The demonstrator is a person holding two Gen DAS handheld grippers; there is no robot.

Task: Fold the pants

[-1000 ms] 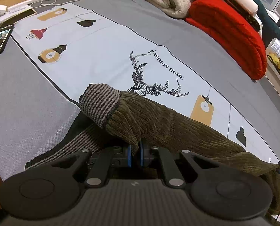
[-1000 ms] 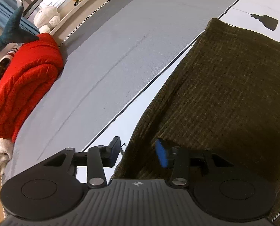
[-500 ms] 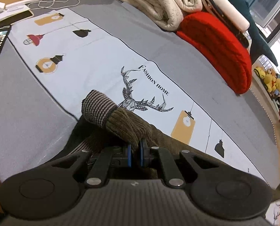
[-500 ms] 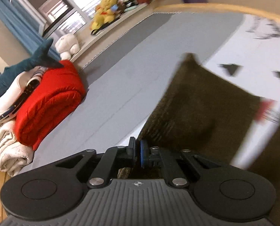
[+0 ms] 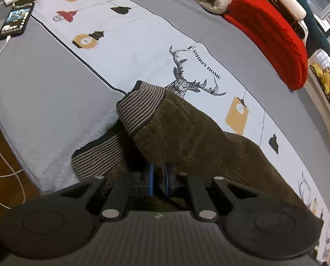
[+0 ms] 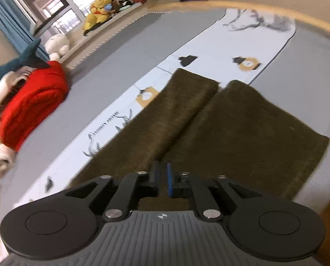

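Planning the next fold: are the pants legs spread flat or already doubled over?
Spread flat: both legs of the pants lie side by side on the cloth, cuffs far out.

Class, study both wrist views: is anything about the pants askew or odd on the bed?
Yes. In the left wrist view the pants are bunched; the striped waistband is lifted and curled over near the left gripper. The legs lie flat, side by side.

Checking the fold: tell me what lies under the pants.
The pants lie on the printed runner and grey cover. The prints continue beneath the fabric, hidden.
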